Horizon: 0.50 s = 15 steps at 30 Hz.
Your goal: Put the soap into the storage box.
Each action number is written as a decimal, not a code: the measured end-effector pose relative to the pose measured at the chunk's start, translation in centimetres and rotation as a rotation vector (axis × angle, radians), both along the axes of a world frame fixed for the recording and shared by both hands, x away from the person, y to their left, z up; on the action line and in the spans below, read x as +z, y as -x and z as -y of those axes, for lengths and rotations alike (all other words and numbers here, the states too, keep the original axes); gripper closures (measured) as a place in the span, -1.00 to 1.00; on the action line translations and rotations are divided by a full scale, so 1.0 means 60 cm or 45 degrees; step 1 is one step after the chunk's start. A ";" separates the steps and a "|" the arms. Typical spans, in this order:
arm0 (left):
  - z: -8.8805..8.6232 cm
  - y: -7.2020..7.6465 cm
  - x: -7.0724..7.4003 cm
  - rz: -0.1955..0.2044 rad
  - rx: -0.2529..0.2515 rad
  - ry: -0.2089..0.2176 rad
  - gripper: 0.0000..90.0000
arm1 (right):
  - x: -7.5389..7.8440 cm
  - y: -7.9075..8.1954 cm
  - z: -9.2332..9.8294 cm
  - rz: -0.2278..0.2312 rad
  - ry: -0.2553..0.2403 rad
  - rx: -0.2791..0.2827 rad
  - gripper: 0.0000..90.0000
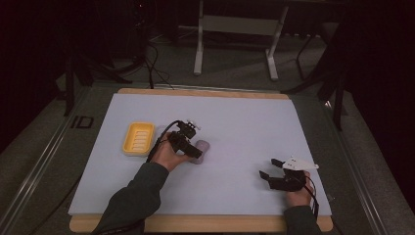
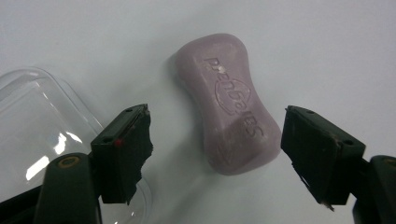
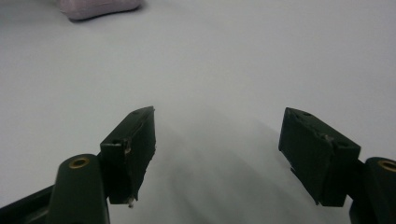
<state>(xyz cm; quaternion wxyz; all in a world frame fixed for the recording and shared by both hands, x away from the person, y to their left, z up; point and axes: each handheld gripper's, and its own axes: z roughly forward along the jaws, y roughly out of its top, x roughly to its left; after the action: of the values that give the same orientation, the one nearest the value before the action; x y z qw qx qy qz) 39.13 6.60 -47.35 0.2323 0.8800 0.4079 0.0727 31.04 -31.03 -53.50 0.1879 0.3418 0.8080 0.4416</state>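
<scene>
In the high view, the lilac soap bar (image 1: 201, 147) is seen just beside the left gripper (image 1: 195, 152), well apart from the right gripper (image 1: 268, 167). In the left gripper view, the bar lies between wide-apart jaws, its long axis running away from them. In the right gripper view, the jaws are spread over bare table (image 3: 261, 65).

The clear lid (image 2: 42, 121) runs off the left gripper view's edge at 9 o'clock. The purple soap (image 3: 98, 8) is cropped at 11 o'clock in the right gripper view.

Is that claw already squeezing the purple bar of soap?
No. The left claw stands open, its jaws on either side of the purple stamped soap bar with gaps showing.
</scene>
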 end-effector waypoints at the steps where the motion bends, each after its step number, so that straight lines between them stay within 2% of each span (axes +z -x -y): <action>1: 0.002 -0.001 0.000 -0.001 0.004 -0.002 -0.46 | 0.000 0.000 0.000 0.001 0.001 0.001 -0.41; 15: 0.019 -0.019 -0.014 -0.031 0.051 -0.020 -0.67 | 0.000 0.000 0.000 0.002 0.003 0.002 -0.41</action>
<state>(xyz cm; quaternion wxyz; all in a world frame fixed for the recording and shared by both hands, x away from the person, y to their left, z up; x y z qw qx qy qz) 40.26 5.45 -48.18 0.2188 0.8743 0.4276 0.0698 31.06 -31.03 -53.51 0.1884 0.3405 0.8087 0.4410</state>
